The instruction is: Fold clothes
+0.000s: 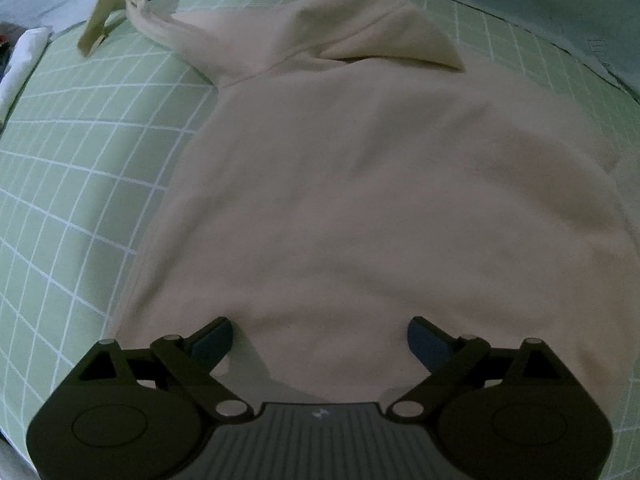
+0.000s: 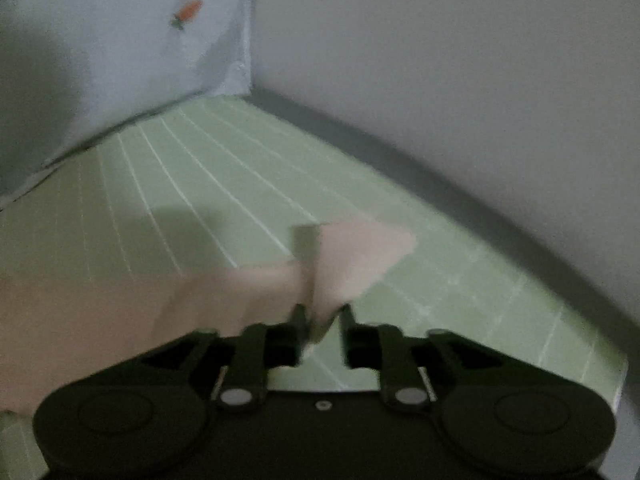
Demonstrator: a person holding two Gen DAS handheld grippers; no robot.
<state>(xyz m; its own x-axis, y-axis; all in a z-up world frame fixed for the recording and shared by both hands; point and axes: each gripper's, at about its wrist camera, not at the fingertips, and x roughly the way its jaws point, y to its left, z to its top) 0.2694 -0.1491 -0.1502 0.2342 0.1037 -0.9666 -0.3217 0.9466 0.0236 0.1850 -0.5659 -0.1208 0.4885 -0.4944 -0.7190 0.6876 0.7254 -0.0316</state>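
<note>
No words, brand names or numbers can be read in either view. The only marks are pictures and patterns: a small pale emblem (image 1: 319,414) on the ribbed grey body of the left hand-held gripper (image 1: 320,334), too small to make out, and a small orange carrot motif (image 2: 186,13) with a green top printed on the pale blue cloth (image 2: 120,60) hanging behind the green sheet (image 2: 224,168), which bears a white grid.

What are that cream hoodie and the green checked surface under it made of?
The hoodie looks like thick, matte cotton-type fleece: soft rounded folds, no sheen. The green surface looks like a smooth, flat mat printed with white grid lines, maybe plastic or rubber; the pictures can't settle which.
</note>
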